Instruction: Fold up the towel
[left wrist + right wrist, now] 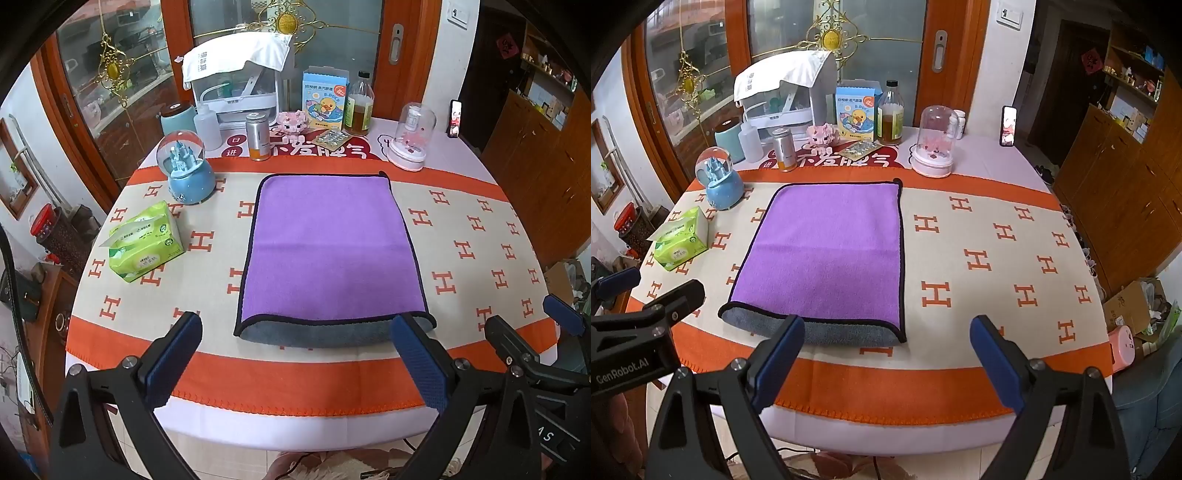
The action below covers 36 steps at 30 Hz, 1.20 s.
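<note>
A purple towel (328, 251) with a black hem lies flat in the middle of the table, folded over so its grey underside shows along the near edge. It also shows in the right wrist view (831, 254). My left gripper (295, 354) is open and empty, hovering just short of the towel's near edge. My right gripper (886, 354) is open and empty, near the towel's near right corner. The right gripper shows at the right edge of the left wrist view (528, 332); the left gripper shows at the left edge of the right wrist view (646, 291).
An orange-and-beige tablecloth (461, 258) covers the round table. A green tissue pack (147, 243) and a blue snow globe (188, 173) stand left of the towel. Bottles, a box, a dome ornament (410, 140) and a phone (455, 118) line the back.
</note>
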### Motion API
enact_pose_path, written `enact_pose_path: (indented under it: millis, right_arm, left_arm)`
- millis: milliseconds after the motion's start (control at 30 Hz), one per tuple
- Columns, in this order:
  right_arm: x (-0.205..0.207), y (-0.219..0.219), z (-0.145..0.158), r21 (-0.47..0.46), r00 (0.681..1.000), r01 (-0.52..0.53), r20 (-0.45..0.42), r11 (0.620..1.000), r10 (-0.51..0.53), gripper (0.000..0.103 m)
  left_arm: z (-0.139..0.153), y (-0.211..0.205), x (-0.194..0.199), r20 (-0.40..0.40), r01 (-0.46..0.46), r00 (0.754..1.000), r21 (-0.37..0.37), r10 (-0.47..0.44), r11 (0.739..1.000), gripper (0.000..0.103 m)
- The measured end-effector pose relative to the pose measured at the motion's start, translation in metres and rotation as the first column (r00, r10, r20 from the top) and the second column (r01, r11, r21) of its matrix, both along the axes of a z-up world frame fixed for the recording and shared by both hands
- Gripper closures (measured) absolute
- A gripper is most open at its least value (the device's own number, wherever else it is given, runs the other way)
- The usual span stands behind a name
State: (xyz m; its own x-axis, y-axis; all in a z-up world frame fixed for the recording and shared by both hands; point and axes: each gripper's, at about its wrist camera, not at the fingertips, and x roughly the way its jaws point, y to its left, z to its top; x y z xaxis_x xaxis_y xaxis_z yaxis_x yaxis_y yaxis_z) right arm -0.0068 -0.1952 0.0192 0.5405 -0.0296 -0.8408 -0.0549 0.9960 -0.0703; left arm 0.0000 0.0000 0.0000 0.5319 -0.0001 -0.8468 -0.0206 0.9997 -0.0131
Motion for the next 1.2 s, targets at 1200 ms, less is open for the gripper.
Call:
enact_pose_path:
  millis: [1200]
  right_arm:
    - [-0.0073, -0.0037, 0.0064, 0.0, 1.0, -0.009, 0.005, 1.0, 0.009, 0.011]
  left_arm:
    - [0.0064, -0.0051, 0.0002, 0.004, 0.002, 1.0, 0.005, -0.002, 1.0, 0.001]
